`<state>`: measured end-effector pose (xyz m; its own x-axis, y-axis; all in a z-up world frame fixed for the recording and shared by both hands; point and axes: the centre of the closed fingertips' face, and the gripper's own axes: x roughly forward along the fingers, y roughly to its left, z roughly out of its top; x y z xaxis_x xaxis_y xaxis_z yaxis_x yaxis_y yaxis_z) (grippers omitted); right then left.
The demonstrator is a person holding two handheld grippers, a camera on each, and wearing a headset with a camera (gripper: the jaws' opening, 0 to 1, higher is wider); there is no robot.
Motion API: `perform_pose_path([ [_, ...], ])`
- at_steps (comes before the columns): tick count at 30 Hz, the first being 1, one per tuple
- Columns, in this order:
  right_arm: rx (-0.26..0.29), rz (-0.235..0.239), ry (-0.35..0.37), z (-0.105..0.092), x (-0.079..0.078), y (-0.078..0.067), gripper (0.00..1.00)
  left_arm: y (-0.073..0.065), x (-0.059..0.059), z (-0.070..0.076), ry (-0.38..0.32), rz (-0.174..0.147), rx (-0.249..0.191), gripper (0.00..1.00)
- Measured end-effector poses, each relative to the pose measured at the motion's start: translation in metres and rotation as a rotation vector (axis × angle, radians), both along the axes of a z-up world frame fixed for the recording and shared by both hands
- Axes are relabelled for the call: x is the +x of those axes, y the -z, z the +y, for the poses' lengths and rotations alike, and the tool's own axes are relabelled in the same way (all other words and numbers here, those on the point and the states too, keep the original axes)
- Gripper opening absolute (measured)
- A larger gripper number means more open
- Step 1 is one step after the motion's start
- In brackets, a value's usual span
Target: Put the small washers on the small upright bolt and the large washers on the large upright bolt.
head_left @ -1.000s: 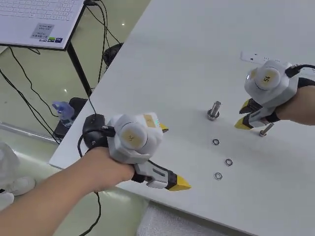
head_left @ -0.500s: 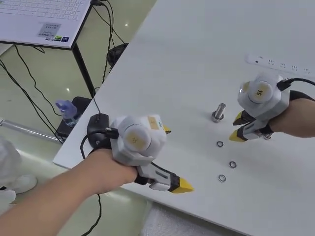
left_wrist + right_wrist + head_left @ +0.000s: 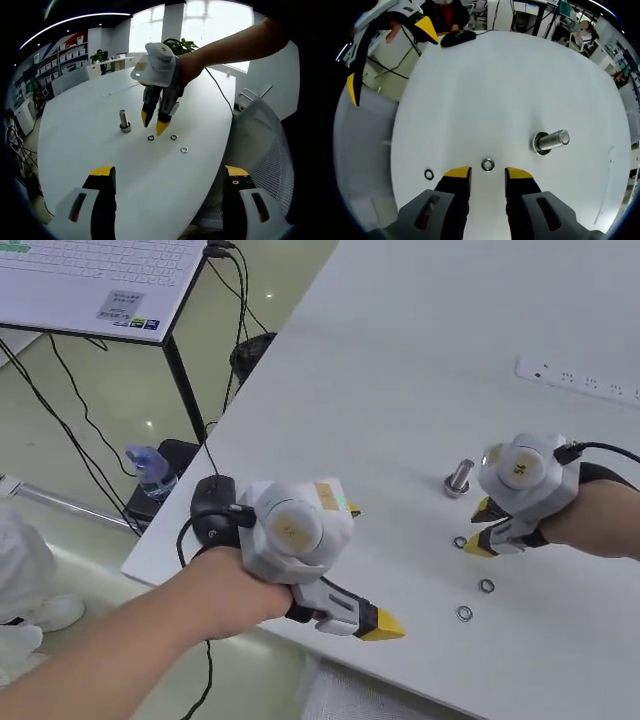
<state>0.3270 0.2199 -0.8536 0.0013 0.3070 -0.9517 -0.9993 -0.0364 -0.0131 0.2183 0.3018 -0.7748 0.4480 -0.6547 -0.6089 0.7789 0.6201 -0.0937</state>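
Three small steel washers lie on the white table: one just off my right gripper's tips, two more nearer me. The large upright bolt stands just beyond them. My right gripper hangs low over the nearest washer, open with a narrow gap. In the right gripper view that washer sits just ahead of the gripper, with the bolt to the right. My left gripper is wide open and holds nothing at the table's near edge; its view shows bolt and washers.
A black mouse sits at the table corner beside my left hand. A white power strip lies at the far right. A laptop stands on a side stand to the left, with cables and a bottle on the floor.
My right gripper has come down and toward me from beside the small bolt to the nearest washer, now covering that bolt. The left gripper has stayed put; the head camera shifted.
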Motion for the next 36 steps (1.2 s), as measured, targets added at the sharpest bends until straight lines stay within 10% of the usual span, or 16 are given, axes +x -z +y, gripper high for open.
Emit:
perform_pose_path([
  [36,-0.047,-0.001,0.008,0.003,-0.001,0.018,0.21,0.004,-0.004,0.001,-0.008,0.009,-0.011,0.86],
])
